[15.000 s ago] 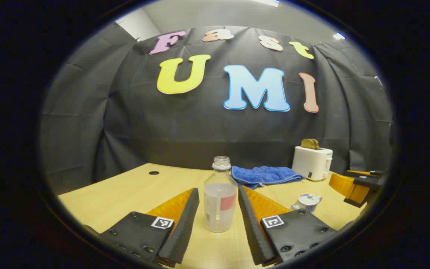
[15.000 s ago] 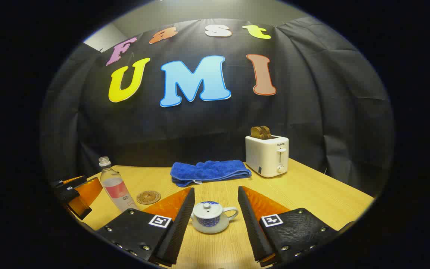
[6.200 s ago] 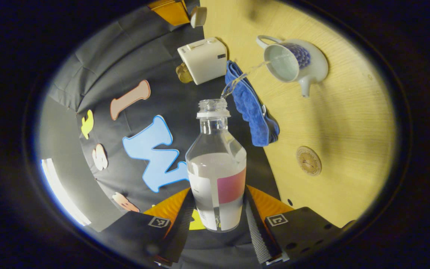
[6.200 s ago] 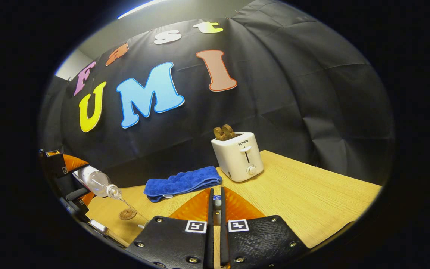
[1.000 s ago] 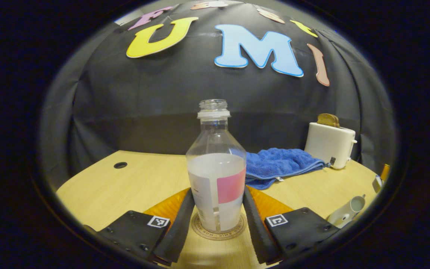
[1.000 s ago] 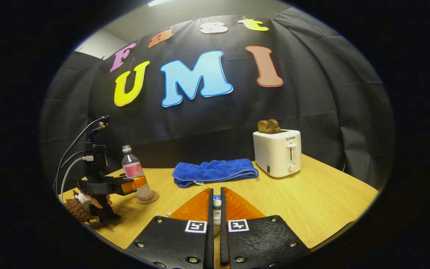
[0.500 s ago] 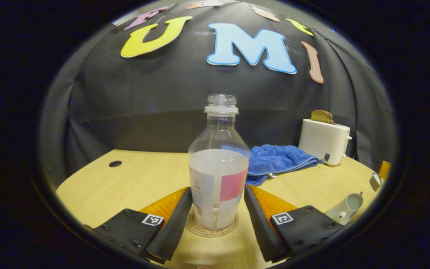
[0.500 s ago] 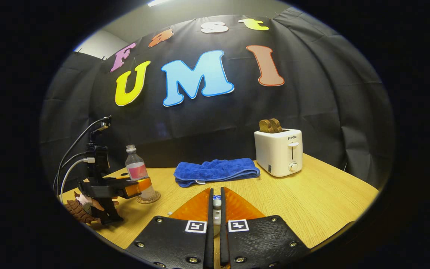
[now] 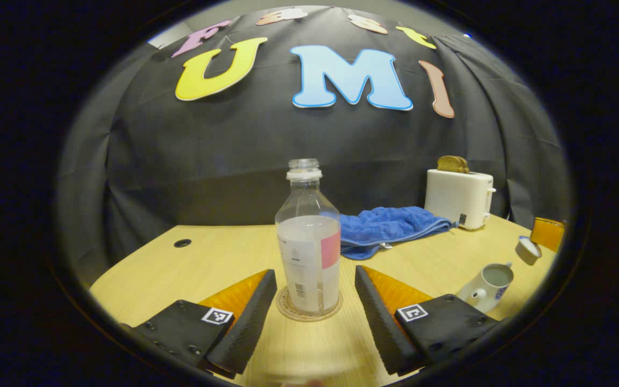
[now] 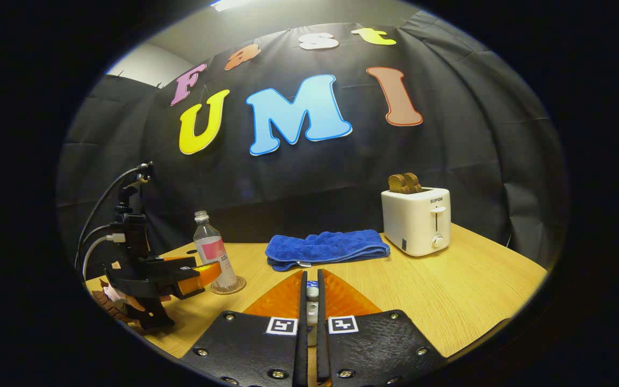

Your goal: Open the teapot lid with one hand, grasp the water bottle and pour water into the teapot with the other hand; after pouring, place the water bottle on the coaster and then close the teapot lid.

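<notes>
— Where's the bottle?

— The bottle stands upright on the coaster, right ahead of my left tool. That tool is spread, with a gap between each finger and the bottle, so nothing presses on it. In the right gripper view the bottle sits on its coaster just beyond the left tool and the hand holding it.

— So that part looks done?

— I'd say so. The bottle sits square on the coaster with water left in it, and I judge it will stay put once I draw the tool straight back.

— And the teapot?

— The teapot is off to the right of my left tool, on the tabletop, open at the top with water inside. Beyond it, my right tool holds the lid in the air, clear of the pot.

— Sure it's gripped?

— My right tool is pressed nearly together on something small and pale, probably the lid's knob, though so little shows there that I can't be certain.

— What next?

— Bring the lid down over the opening, level. The towel and toaster sit far ahead, out of the way.
</notes>
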`<move>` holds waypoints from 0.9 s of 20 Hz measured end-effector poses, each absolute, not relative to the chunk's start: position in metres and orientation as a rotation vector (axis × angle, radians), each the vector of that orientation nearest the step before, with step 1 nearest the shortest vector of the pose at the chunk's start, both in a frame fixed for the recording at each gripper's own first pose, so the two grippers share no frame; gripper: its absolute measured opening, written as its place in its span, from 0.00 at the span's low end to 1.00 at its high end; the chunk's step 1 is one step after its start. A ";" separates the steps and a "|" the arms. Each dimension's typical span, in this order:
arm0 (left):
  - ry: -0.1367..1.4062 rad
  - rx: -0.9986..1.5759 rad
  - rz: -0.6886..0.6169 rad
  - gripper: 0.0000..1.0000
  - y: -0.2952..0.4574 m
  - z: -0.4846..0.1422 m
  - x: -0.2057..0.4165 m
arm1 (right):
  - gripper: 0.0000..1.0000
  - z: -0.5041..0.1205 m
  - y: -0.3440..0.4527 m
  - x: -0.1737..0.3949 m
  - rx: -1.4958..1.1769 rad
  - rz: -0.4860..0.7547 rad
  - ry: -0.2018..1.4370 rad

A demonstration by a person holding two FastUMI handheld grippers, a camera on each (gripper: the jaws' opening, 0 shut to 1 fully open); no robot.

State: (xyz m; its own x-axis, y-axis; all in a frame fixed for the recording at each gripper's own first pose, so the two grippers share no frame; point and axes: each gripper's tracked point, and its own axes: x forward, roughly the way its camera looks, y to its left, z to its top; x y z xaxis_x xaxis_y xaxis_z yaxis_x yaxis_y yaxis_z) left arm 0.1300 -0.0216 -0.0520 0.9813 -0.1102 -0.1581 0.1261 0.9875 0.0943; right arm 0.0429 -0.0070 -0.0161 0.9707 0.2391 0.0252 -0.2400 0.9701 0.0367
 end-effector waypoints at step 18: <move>0.095 -0.034 -0.089 1.00 0.015 -0.021 0.056 | 0.07 -0.038 0.015 0.067 -0.068 0.234 0.042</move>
State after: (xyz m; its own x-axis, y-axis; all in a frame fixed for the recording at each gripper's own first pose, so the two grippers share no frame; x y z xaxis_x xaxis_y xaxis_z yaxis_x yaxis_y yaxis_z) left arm 0.0557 0.0152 -0.0214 0.9916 -0.0902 -0.0927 0.0870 0.9955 -0.0380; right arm 0.0666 0.0148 -0.0379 0.9719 0.2303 -0.0491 -0.2332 0.9704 -0.0623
